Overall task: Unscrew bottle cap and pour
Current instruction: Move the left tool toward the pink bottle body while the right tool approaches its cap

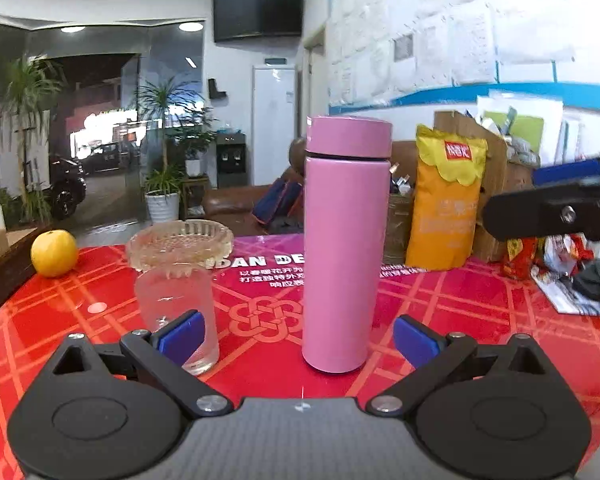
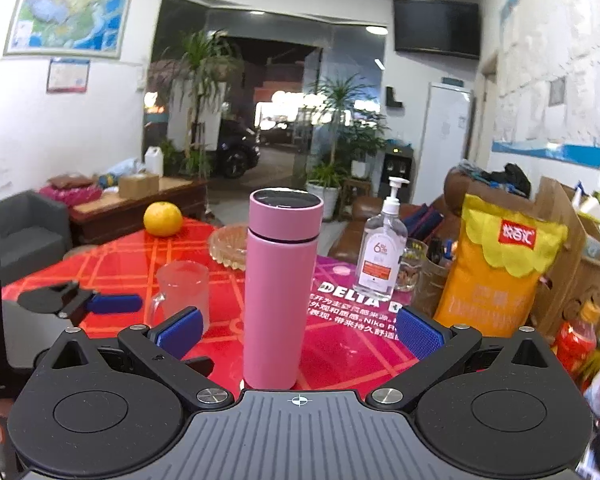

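A pink bottle (image 1: 345,248) with its pink screw cap (image 1: 348,137) on stands upright on the red table (image 1: 460,312). My left gripper (image 1: 298,334) is open, low at the bottle's base, with the bottle between its blue pads and not touched. A clear glass mug (image 1: 176,312) stands just left of the bottle, behind the left pad. In the right wrist view the bottle (image 2: 280,300) stands between the wide-open blue pads of my right gripper (image 2: 300,334), and the cap (image 2: 286,216) is on. The mug (image 2: 182,292) is to its left. The left gripper's finger (image 2: 114,303) shows at the left.
A glass ashtray (image 1: 180,242) and an orange (image 1: 54,253) lie behind the mug. An orange-yellow snack bag (image 1: 446,200) and a cardboard box stand at the right. A sanitiser pump bottle (image 2: 382,256) stands behind the pink bottle. Red snack packets (image 1: 540,256) lie at the far right.
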